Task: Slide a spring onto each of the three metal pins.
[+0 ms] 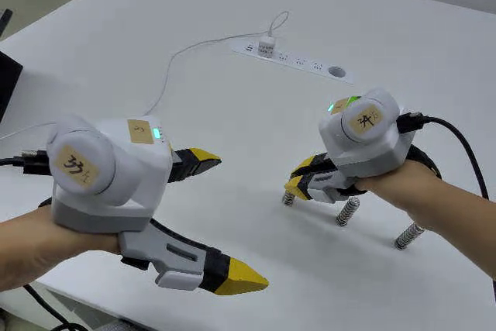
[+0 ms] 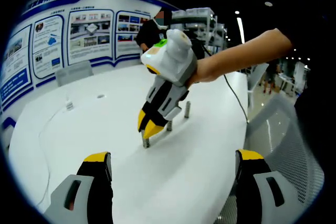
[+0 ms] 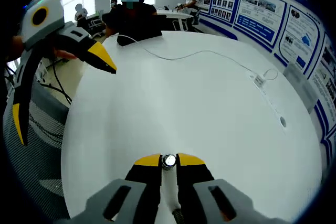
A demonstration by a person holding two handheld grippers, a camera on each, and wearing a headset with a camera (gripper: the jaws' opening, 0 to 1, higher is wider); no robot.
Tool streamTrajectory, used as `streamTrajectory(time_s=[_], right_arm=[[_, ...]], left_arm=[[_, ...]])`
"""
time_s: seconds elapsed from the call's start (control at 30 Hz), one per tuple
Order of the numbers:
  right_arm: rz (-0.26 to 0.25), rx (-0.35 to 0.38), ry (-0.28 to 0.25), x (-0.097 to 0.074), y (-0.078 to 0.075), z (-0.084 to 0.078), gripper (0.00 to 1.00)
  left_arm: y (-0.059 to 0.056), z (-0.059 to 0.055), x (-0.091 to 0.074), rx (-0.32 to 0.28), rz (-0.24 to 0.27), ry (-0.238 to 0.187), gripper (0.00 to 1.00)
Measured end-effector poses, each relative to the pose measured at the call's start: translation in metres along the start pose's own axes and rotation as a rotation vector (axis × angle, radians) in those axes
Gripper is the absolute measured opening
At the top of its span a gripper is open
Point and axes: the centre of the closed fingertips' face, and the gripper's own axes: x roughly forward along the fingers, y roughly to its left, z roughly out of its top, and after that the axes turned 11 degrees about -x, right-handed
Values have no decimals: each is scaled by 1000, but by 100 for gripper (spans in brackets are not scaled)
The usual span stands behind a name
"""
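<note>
I count three springs standing upright in a row on the white counter (image 1: 232, 5): one (image 1: 289, 198) right under the right gripper (image 1: 299, 176), a second (image 1: 348, 211) just beside it, and a third (image 1: 408, 235) farther along toward the person's forearm. All three look coiled from the head view. From the left gripper view the same three show as short grey pins (image 2: 169, 125) in a line.

The right gripper's fingers are closed on the top of the first pin (image 3: 169, 161); its round shiny end sits pinched between the two yellow tips in the right gripper view. The gripper tilts down toward the counter, with a black cable running off its back.

The left gripper (image 1: 225, 218) hangs well apart from the row, over bare counter near the edge closest to me. Its two fingers are spread wide with nothing between them (the yellow tips sit at opposite bottom corners of its own view).

Farther back lies one power strip (image 1: 298, 60) with one white plug (image 1: 266, 44) in it and a thin white cord (image 1: 178, 56) trailing off it across the counter.
</note>
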Motion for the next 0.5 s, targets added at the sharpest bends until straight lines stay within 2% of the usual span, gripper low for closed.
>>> streamTrajectory(time_s=[0.3, 0.4, 0.5], right_arm=[[0, 12, 1, 1, 0, -1, 12], [-8, 27, 5, 1, 0, -3, 15], [-11, 24, -5, -6, 2, 0, 17]], left_arm=[[2, 2, -1, -7, 6, -9, 100], [0, 2, -1, -6, 4, -10, 100], [0, 3, -2, -1, 8, -6, 100]])
